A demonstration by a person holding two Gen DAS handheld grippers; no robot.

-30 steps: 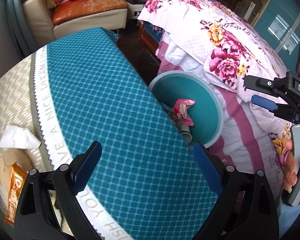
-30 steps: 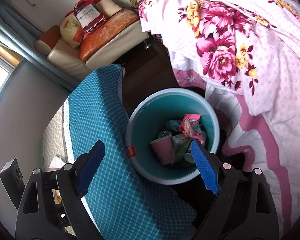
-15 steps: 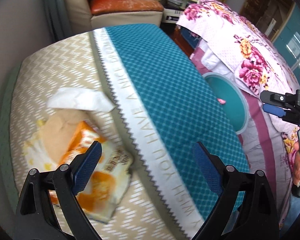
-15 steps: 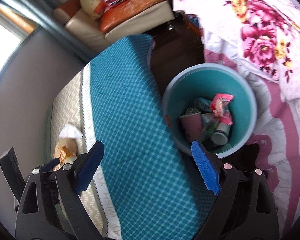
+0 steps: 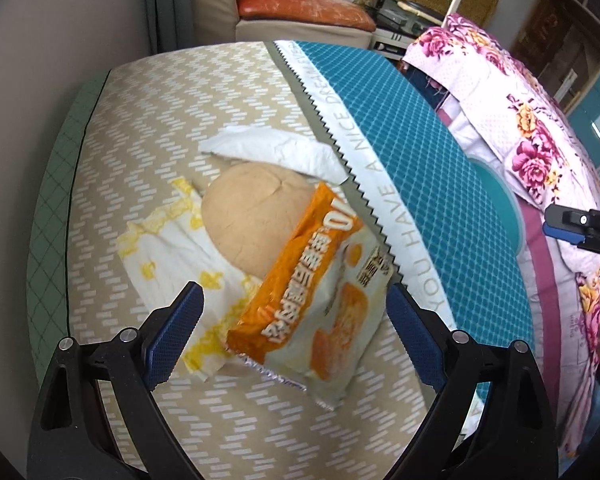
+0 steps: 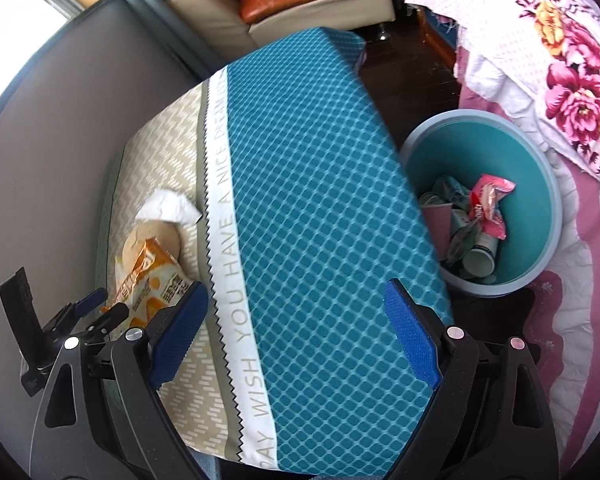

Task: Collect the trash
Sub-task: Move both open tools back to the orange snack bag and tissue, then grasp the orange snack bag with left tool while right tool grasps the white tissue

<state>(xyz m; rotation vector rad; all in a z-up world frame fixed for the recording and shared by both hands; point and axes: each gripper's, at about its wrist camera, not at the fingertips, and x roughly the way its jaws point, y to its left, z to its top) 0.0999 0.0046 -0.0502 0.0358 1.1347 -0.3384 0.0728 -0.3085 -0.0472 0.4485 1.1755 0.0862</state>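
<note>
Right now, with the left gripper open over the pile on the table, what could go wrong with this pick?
The orange snack wrapper lies across the round bun and yellow-printed paper, so the left gripper may drag those along. The white tissue lies apart and could be missed. The bin sits past the table edge, so a loose wrapper might drop short.

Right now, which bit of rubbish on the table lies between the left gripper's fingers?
The orange snack packet. It lies between the open left gripper; the white tissue and yellow-printed wrapper lie farther off.
</note>
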